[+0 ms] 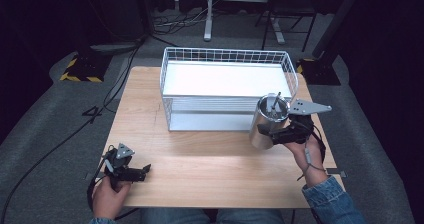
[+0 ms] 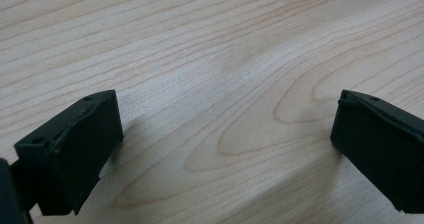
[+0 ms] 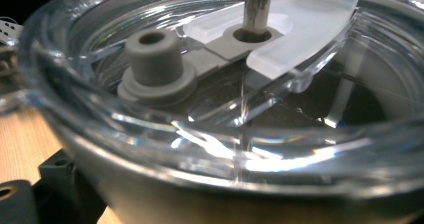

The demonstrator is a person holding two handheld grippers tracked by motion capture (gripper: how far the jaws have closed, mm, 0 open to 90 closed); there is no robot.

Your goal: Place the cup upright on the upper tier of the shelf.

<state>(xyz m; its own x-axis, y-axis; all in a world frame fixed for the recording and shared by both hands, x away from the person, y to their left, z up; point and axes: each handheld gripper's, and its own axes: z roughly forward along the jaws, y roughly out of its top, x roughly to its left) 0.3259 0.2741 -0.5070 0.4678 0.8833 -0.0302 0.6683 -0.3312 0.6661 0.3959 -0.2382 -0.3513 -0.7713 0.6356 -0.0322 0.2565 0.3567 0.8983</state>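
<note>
A steel tumbler (image 1: 266, 124) with a clear lid and a metal straw is held tilted just in front of the white wire basket (image 1: 227, 59), at its front right corner. My right gripper (image 1: 272, 132) is shut on the tumbler's body. In the right gripper view the clear lid (image 3: 210, 134), its grey plug (image 3: 155, 66) and the straw (image 3: 257, 6) sit very close, with one black jaw low at the left. My left gripper (image 1: 145, 170) rests open near the table's front left edge. Its black fingers (image 2: 75, 149) stand wide apart over bare wood.
The wooden table (image 1: 200, 159) has free room across its front and left. The basket takes up the back middle. Cables, a black and yellow marked block (image 1: 82, 66) and desk legs lie on the grey floor behind.
</note>
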